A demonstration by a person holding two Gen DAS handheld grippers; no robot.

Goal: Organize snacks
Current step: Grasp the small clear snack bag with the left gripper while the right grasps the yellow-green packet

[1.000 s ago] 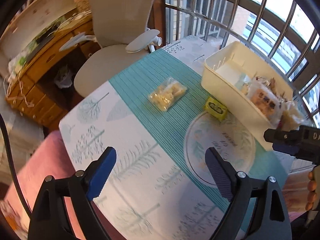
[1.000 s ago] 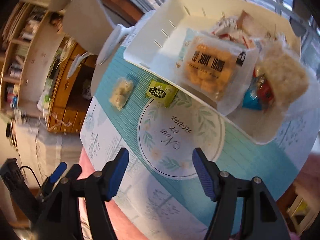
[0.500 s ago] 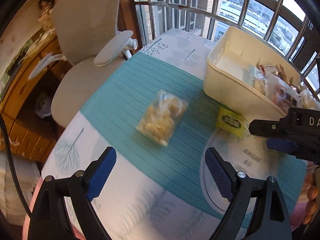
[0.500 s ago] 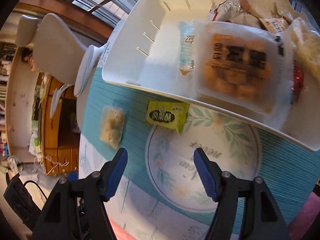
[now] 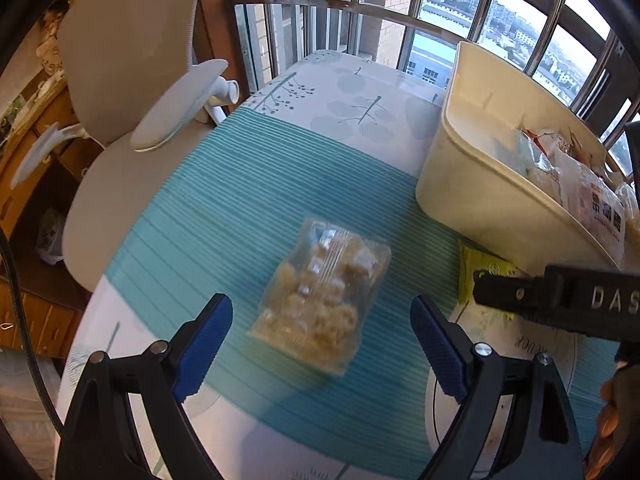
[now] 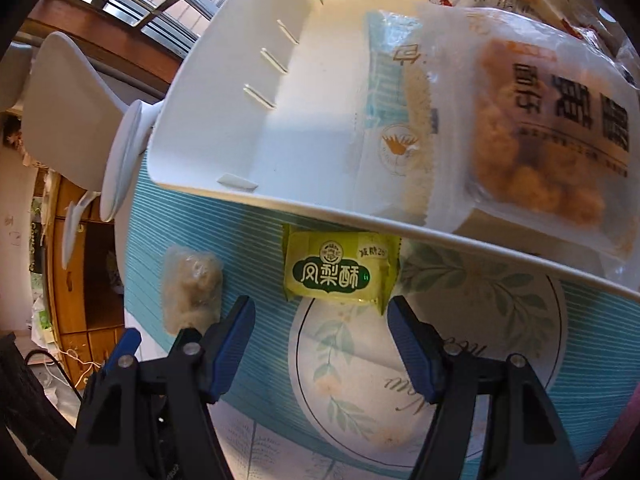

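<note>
A clear bag of pale snack pieces (image 5: pixel 326 294) lies on the teal striped cloth, just ahead of my left gripper (image 5: pixel 320 328), whose blue fingers stand open on either side of its near end, above it. A small yellow-green pastry packet (image 6: pixel 340 270) lies against the white bin's (image 6: pixel 248 128) front wall; my right gripper (image 6: pixel 320 320) hovers open just short of it. The same packet (image 5: pixel 480 270) shows partly behind the right gripper's black body in the left wrist view. The bin (image 5: pixel 472 184) holds several snack packs. The clear bag (image 6: pixel 192 280) appears left of the right gripper.
A grey office chair (image 5: pixel 132 92) stands at the table's far left edge, with a wooden desk (image 5: pixel 36 136) behind it. Window bars (image 5: pixel 400 12) run behind the table. A round leaf print (image 6: pixel 420 360) marks the cloth under the right gripper. A hand (image 5: pixel 608 412) shows at right.
Both grippers have come down and forward: the clear bag now sits close between the left fingers, and the yellow-green packet close in front of the right fingers. Both views have rolled. Jaws unchanged.
</note>
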